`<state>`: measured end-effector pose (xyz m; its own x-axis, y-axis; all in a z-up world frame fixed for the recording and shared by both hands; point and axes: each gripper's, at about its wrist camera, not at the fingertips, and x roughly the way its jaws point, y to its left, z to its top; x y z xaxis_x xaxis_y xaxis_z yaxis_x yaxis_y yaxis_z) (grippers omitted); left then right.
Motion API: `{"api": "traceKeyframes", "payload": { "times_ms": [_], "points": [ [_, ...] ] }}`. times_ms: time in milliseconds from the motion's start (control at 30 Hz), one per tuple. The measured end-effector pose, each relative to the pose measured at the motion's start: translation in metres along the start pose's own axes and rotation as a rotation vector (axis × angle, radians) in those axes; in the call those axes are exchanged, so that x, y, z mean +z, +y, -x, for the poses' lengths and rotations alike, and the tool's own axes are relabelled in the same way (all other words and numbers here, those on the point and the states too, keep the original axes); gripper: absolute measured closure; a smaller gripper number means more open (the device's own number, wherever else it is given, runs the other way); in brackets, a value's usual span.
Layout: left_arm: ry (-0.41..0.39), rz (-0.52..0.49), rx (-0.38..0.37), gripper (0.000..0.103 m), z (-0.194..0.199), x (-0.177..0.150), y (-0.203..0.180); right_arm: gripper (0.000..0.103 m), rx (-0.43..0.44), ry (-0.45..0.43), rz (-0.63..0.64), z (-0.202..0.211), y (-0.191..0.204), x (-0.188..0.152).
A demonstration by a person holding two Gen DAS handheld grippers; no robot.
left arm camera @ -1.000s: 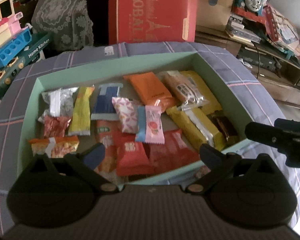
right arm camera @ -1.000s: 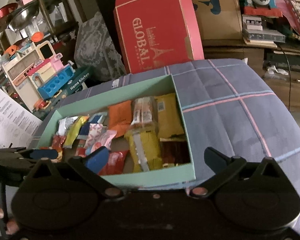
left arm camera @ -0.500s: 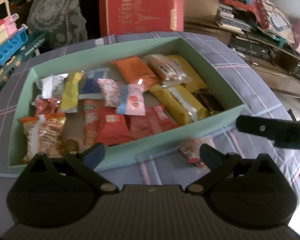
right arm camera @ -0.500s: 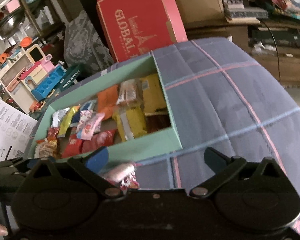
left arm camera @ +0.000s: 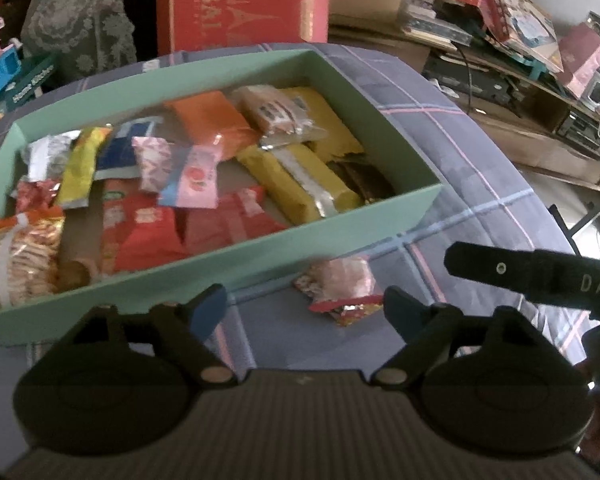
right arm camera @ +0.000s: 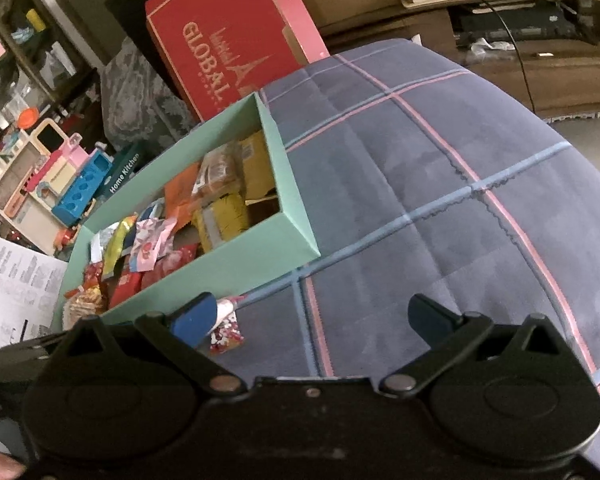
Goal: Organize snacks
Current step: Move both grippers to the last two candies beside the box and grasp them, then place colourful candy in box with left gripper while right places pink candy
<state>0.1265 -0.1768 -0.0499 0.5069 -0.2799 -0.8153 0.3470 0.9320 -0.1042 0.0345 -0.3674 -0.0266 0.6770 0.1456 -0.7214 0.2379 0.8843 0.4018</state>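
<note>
A mint-green box (left arm camera: 260, 248) on a blue plaid cloth holds several wrapped snacks, among them an orange pack (left arm camera: 212, 120) and yellow bars (left arm camera: 296, 184). One loose pink-and-red snack packet (left arm camera: 340, 288) lies on the cloth just outside the box's near wall. My left gripper (left arm camera: 304, 312) hovers over it. Its jaws are closing, and the packet lies just ahead between the fingertips, untouched. My right gripper (right arm camera: 310, 318) is open over bare cloth, with the same packet (right arm camera: 226, 328) beside its left finger. One of its fingers (left arm camera: 540, 276) reaches in from the right of the left wrist view.
A red "GLOBAL" carton (left arm camera: 240, 0) stands behind the box. A toy kitchen set (right arm camera: 52, 176) and printed paper sheets (right arm camera: 12, 284) sit to the left. Low shelves with books and toys (left arm camera: 500, 40) line the right. Plaid cloth (right arm camera: 440, 200) stretches right of the box.
Both cameras have drawn back from over the box toward its near side and sunk lower. The loose packet on the cloth has come into view. The left jaws have narrowed a little.
</note>
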Motion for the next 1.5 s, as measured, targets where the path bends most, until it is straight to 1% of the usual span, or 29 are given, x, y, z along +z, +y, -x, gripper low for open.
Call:
{"api": "traceKeyframes", "payload": {
  "times_ms": [100,167,200,233,267,333,433,500,567,700,767,833,867,900,967,1033,1100,1167,1233,1300,1333,1367,1400,1500],
  "points": [
    [0.003,-0.018,-0.02,0.027,-0.005,0.0,-0.006,0.0,0.005,0.005,-0.02,-0.003,-0.004,-0.002],
    [0.009,-0.034,-0.043,0.04,-0.009,0.0,-0.012,0.0,0.005,0.007,-0.032,-0.003,-0.008,-0.003],
    [0.012,-0.046,-0.056,0.044,-0.011,0.0,-0.015,0.0,0.004,0.006,-0.037,-0.004,-0.008,-0.004],
    [0.015,-0.057,-0.064,0.053,-0.012,0.001,-0.019,0.0,0.004,0.006,-0.042,-0.004,-0.01,-0.004],
    [0.017,-0.074,-0.069,0.059,-0.014,0.001,-0.023,0.0,0.004,0.005,-0.047,-0.004,-0.012,-0.005],
    [0.022,-0.107,-0.081,0.061,-0.018,0.001,-0.031,0.0,0.003,0.003,-0.056,-0.004,-0.015,-0.006],
    [0.019,-0.173,-0.101,0.061,-0.024,-0.001,-0.044,0.0,-0.004,0.0,-0.071,-0.003,-0.02,-0.008],
    [0.021,-0.23,-0.136,0.061,-0.025,-0.002,-0.053,0.0,-0.006,-0.003,-0.081,-0.002,-0.025,-0.01],
    [0.023,-0.257,-0.165,0.061,-0.024,-0.005,-0.059,0.0,0.0,-0.01,-0.085,0.0,-0.027,-0.012],
    [0.023,-0.245,-0.194,0.059,-0.017,-0.011,-0.055,0.0,0.004,-0.015,-0.082,-0.002,-0.027,-0.011],
    [0.024,-0.225,-0.187,0.059,-0.014,-0.014,-0.048,0.001,0.012,-0.016,-0.081,-0.002,-0.026,-0.011],
    [0.028,-0.2,-0.17,0.059,-0.011,-0.017,-0.04,0.012,0.037,-0.006,-0.076,-0.005,-0.022,-0.01],
    [0.029,-0.188,-0.163,0.059,-0.01,-0.018,-0.034,0.014,0.051,0.001,-0.067,-0.006,-0.018,-0.011],
    [0.032,-0.176,-0.153,0.058,-0.009,-0.019,-0.029,0.021,0.064,0.008,-0.053,-0.008,-0.013,-0.011],
    [0.045,-0.15,-0.127,0.054,-0.01,-0.022,-0.019,0.029,0.079,0.025,-0.008,-0.012,-0.001,-0.012],
    [0.059,-0.119,-0.101,0.05,-0.012,-0.025,-0.009,0.041,0.074,0.044,0.046,-0.019,0.01,-0.013],
    [0.066,-0.096,-0.079,0.05,-0.012,-0.026,-0.001,0.049,0.058,0.056,0.109,-0.026,0.021,-0.014],
    [0.063,-0.079,-0.067,0.047,-0.012,-0.025,0.004,0.053,0.027,0.056,0.187,-0.031,0.033,-0.015],
    [0.058,-0.069,-0.059,0.044,-0.012,-0.024,0.007,0.062,-0.01,0.058,0.264,-0.034,0.043,-0.016],
    [0.058,-0.059,-0.049,0.041,-0.012,-0.023,0.009,0.064,-0.039,0.06,0.331,-0.035,0.051,-0.018],
    [0.059,-0.053,-0.047,0.04,-0.012,-0.023,0.01,0.07,-0.041,0.064,0.35,-0.035,0.053,-0.019],
    [0.059,-0.049,-0.047,0.04,-0.012,-0.023,0.011,0.074,-0.043,0.065,0.364,-0.032,0.052,-0.021],
    [0.059,-0.048,-0.047,0.04,-0.012,-0.022,0.01,0.076,-0.047,0.063,0.369,-0.031,0.051,-0.022],
    [0.07,-0.052,-0.048,0.038,-0.014,-0.019,0.006,0.076,-0.079,0.031,0.335,-0.022,0.037,-0.025]
  ]
}}
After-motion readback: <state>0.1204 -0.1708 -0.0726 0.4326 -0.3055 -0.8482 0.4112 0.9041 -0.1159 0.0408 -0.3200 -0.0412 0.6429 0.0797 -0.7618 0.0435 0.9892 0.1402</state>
